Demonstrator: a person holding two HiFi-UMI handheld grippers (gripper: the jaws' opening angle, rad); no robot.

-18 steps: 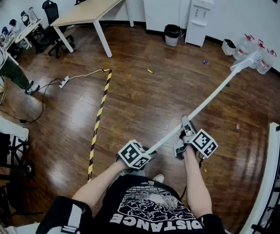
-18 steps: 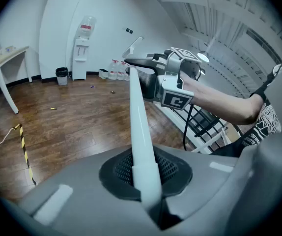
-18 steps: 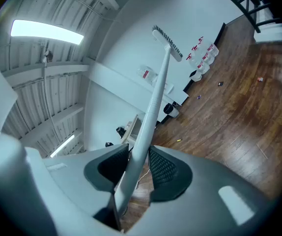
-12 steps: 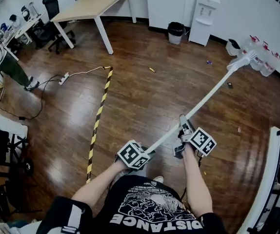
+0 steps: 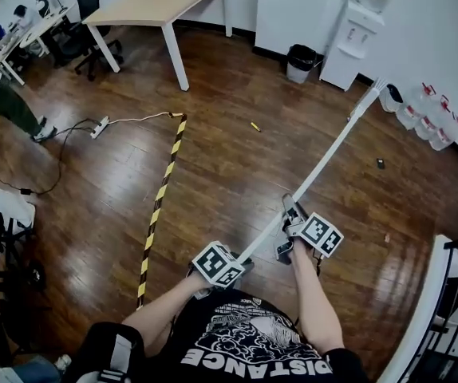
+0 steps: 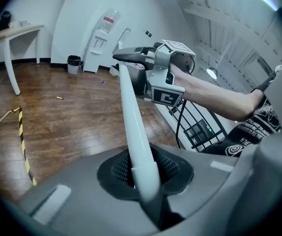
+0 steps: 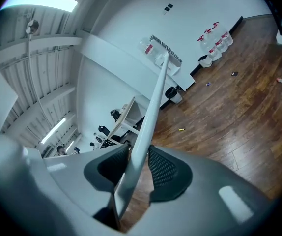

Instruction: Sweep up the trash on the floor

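A long white broom handle (image 5: 325, 159) runs from my waist up to the right, and its head (image 5: 370, 92) is lifted near the far wall. My left gripper (image 5: 243, 256) is shut on the handle's lower end (image 6: 131, 112). My right gripper (image 5: 290, 215) is shut on it higher up (image 7: 153, 97). Trash lies on the wooden floor: a yellow bit (image 5: 254, 126), a small dark piece (image 5: 380, 163) and a pale scrap (image 5: 386, 238). The right gripper view shows the yellow bit (image 7: 181, 129) and the dark piece (image 7: 234, 73) beyond the handle.
Yellow-black tape (image 5: 159, 206) crosses the floor on my left. A table (image 5: 157, 2), a black bin (image 5: 301, 61), a water dispenser (image 5: 355, 34) and water bottles (image 5: 432, 122) line the far side. A power strip (image 5: 100, 126) lies left; a black railing (image 5: 452, 309) stands right.
The broom head has swung left, away from the water bottles toward the dispenser. Both grippers keep their hold on the handle and have shifted slightly.
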